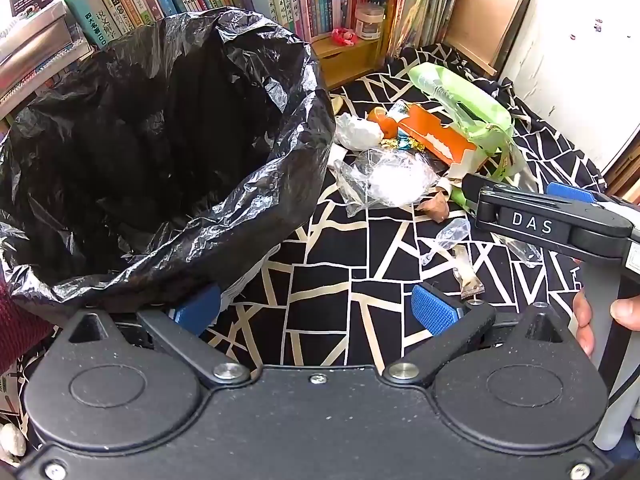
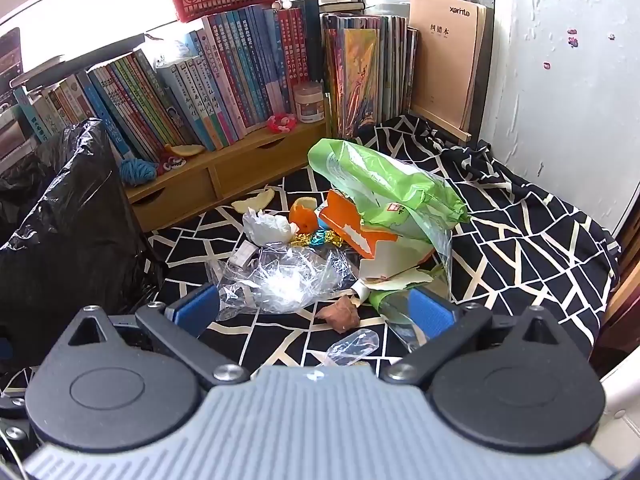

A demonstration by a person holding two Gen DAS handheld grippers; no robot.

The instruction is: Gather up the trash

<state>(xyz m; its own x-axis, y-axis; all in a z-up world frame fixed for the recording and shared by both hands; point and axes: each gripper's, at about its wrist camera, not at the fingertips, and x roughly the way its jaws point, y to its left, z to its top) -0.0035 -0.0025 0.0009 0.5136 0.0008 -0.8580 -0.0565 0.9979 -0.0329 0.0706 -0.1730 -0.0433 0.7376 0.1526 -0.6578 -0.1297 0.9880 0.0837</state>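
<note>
A bin lined with a black bag stands at the left, its mouth open; its side shows as the black bag in the right wrist view. A heap of trash lies on the patterned cloth: a green plastic bag, an orange carton, crumpled clear film, a white tissue wad, orange peel, a brown scrap. My left gripper hangs open over bare cloth beside the bin. My right gripper is open, low over the near edge of the heap, with nothing between its pads.
A black-and-cream patterned cloth covers the table. Rows of books on a wooden shelf with drawers line the back. A white wall closes the right side. A hand holds the right gripper's handle.
</note>
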